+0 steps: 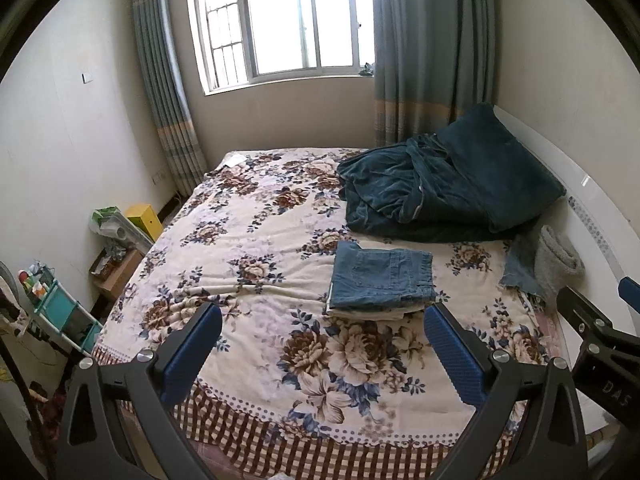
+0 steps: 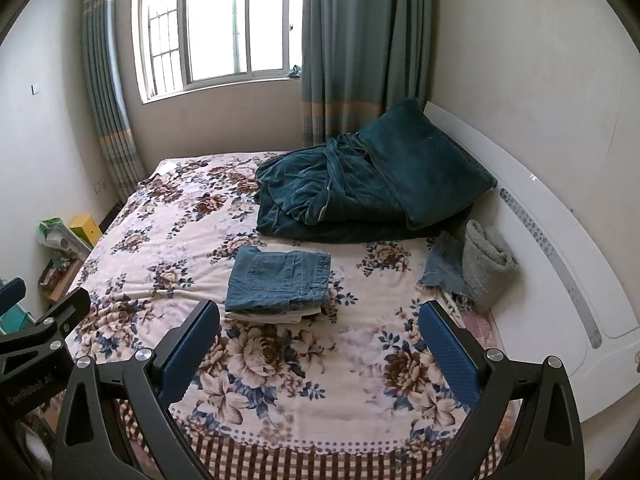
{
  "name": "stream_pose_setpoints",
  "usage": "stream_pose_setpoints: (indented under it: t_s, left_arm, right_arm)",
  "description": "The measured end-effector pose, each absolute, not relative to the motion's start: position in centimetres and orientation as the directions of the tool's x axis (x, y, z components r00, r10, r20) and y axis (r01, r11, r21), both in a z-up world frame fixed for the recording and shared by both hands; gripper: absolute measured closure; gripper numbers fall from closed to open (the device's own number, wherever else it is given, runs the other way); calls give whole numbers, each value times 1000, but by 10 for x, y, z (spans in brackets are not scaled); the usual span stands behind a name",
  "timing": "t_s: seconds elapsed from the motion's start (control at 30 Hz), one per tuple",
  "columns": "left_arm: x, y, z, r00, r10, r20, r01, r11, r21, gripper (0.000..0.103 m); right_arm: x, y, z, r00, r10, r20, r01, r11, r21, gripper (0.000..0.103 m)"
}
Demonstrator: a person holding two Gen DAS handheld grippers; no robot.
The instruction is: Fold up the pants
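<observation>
We hold both grippers above the foot edge of the bed [image 1: 256, 216], each with its jaws spread wide and nothing between them. The left gripper [image 1: 322, 346] hangs over the flowered bedspread [image 1: 240, 248] short of the folded stack, and the right gripper [image 2: 320, 344] hangs beside it on the headboard side; each shows at the edge of the other's view.

The pants [image 1: 382, 276] lie folded into a neat blue denim rectangle on the bedspread, with a back pocket facing up. They rest on top of a pale folded garment [image 1: 368, 314] whose edges show beneath them on the side nearest us. The stack sits apart from both grippers, untouched.

Just beyond the pants, toward the window [image 1: 280, 20], a dark teal blanket [image 1: 432, 196] lies rumpled with a matching pillow [image 1: 500, 160] leaning on it against the white headboard [image 2: 560, 248]. Toward the headboard from the pants, a frayed piece of denim [image 2: 444, 268] lies flat, touching a rolled grey fleece [image 2: 486, 264] that stands against the headboard. On the side of the bed away from the headboard, boxes and a teal rack [image 1: 60, 312] stand along the wall.
</observation>
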State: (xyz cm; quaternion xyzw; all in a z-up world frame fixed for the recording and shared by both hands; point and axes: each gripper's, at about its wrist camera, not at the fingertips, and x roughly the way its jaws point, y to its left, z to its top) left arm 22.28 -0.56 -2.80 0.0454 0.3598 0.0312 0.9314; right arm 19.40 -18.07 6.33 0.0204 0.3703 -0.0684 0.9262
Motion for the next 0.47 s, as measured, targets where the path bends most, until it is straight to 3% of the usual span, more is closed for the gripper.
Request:
stream_pose_setpoints:
  t_s: [0.47]
  left_arm:
    - [215, -6, -30, 748, 82, -658, -18, 994, 103, 0]
  right_arm:
    - [195, -179, 63, 717, -113, -688, 144, 989, -13, 0]
